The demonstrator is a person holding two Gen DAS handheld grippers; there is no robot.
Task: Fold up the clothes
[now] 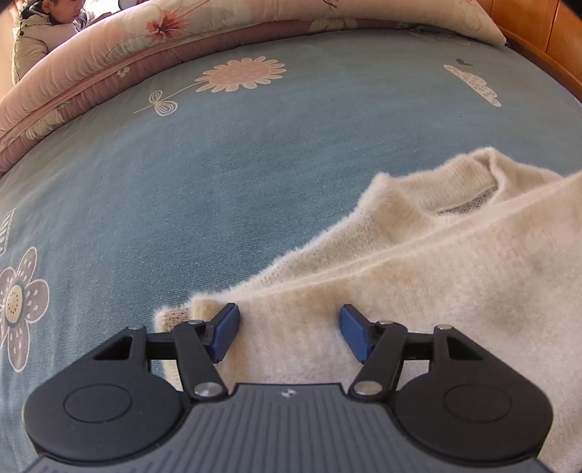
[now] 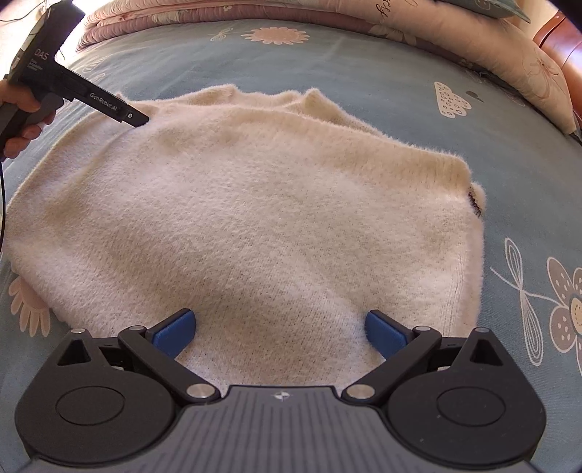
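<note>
A cream fuzzy sweater (image 1: pixel 436 262) lies flat on the blue flowered bedsheet (image 1: pixel 218 163), its neckline (image 1: pixel 469 203) toward the far side. My left gripper (image 1: pixel 290 320) is open over the sweater's left edge, close to a cuff (image 1: pixel 174 316), and its blue pads pinch nothing. In the right wrist view the sweater (image 2: pixel 254 218) fills the middle, folded into a compact shape. My right gripper (image 2: pixel 279 320) stands wide open over the near hem, nothing between its fingers. The left gripper (image 2: pixel 136 118), held by a hand (image 2: pixel 22 120), points down at the sweater's far left corner.
A folded pink floral quilt (image 1: pixel 109 72) runs along the bed's far edge, also seen as the quilt (image 2: pixel 509 54) at the upper right. A wooden bed frame (image 1: pixel 545 32) borders the right. A person in a beige jacket (image 1: pixel 36 32) sits beyond the quilt. Blue sheet (image 2: pixel 527 182) surrounds the sweater.
</note>
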